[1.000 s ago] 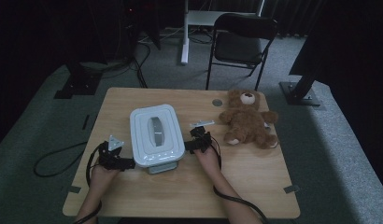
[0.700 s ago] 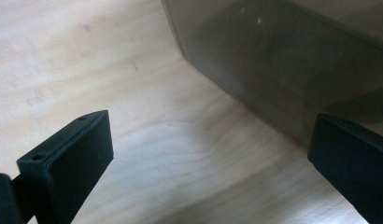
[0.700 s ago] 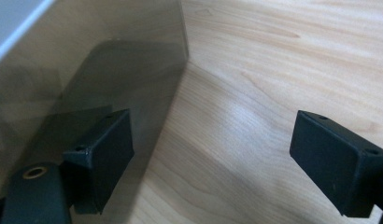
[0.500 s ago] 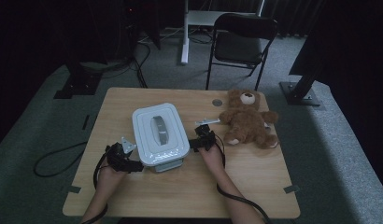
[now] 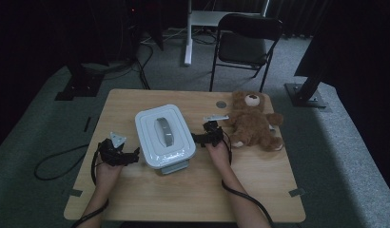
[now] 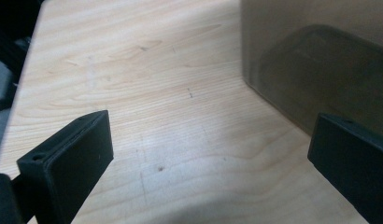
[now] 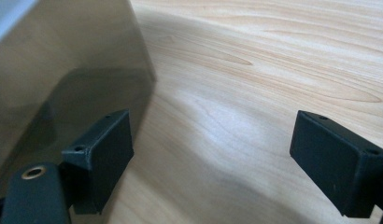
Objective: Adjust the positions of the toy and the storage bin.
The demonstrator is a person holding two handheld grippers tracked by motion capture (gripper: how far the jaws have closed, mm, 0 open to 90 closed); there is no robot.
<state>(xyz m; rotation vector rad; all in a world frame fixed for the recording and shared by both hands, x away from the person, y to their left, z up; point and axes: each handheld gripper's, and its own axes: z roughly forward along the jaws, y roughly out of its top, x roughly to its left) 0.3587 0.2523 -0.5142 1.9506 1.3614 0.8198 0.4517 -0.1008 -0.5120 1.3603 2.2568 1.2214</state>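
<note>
Slid nearer since earlier: lidded box point(image 5: 165, 137) between left gripper point(image 5: 131, 156) and right gripper point(image 5: 197, 138), fingers wide open, empty; grasping left.

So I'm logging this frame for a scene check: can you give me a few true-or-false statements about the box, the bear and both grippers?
1. The pale grey lidded plastic box sits on the light wooden table between the two grippers. True.
2. The left gripper is clamped shut on the box. False: its jaws stand wide apart over bare wood.
3. The brown plush teddy bear lies to the right of the box. True.
4. The right gripper holds the bear. False: it is open beside the box wall.
5. The box lid is off. False: it is on.
</note>
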